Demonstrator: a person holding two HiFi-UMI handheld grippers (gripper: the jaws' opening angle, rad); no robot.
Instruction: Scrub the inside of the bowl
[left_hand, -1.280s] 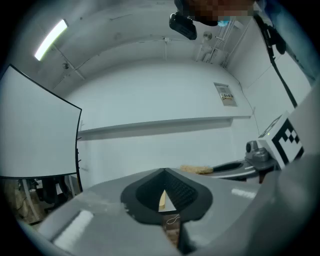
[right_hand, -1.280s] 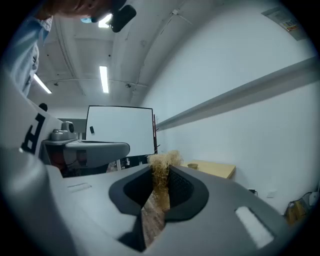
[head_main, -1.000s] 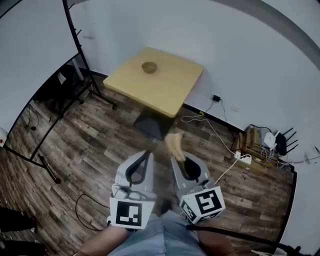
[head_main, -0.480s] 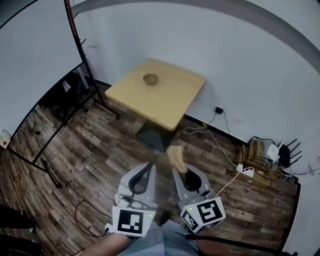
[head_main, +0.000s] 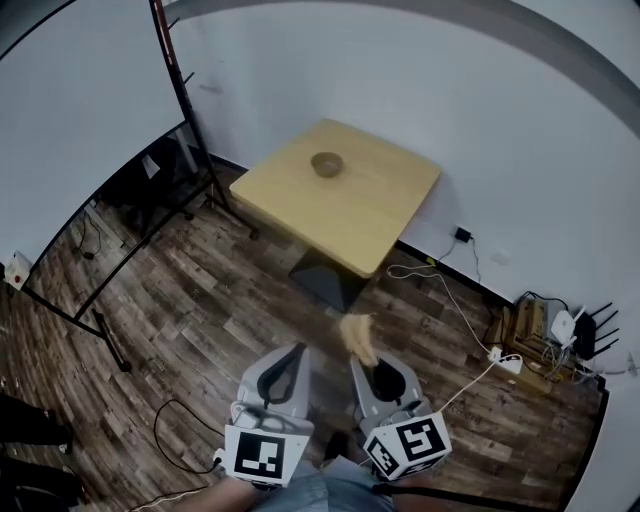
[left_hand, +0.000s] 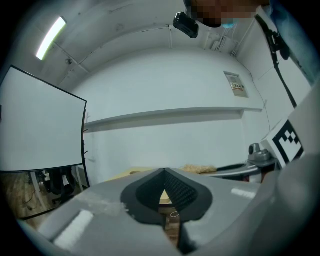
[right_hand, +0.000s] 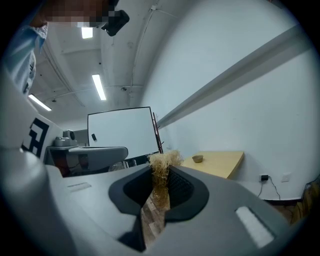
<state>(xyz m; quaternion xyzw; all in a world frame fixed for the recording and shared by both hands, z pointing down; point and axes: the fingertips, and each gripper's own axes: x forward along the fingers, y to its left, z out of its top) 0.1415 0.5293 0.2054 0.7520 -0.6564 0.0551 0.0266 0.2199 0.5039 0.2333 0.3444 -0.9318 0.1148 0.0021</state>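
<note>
A small tan bowl (head_main: 327, 164) stands on a square light-wood table (head_main: 380, 215) far ahead of me; it shows as a small bowl (right_hand: 198, 159) on the table (right_hand: 220, 164) in the right gripper view. My right gripper (head_main: 368, 352) is shut on a straw-coloured fibre scrubber (head_main: 358, 335), whose tuft (right_hand: 161, 172) sticks up between the jaws. My left gripper (head_main: 293, 352) is shut with nothing in it, its tips (left_hand: 164, 172) meeting. Both grippers hang low over the floor, well short of the table.
Wood-plank floor (head_main: 200, 310) lies between me and the table. A whiteboard on a black stand (head_main: 120, 200) is at the left. Cables, a power strip and routers (head_main: 540, 330) lie by the right wall. A black cable (head_main: 170, 425) loops on the floor near my left gripper.
The view has shifted, so the table and bowl sit further right and lower in the head view. Both grippers keep their grip and have dropped slightly lower in the frame.
</note>
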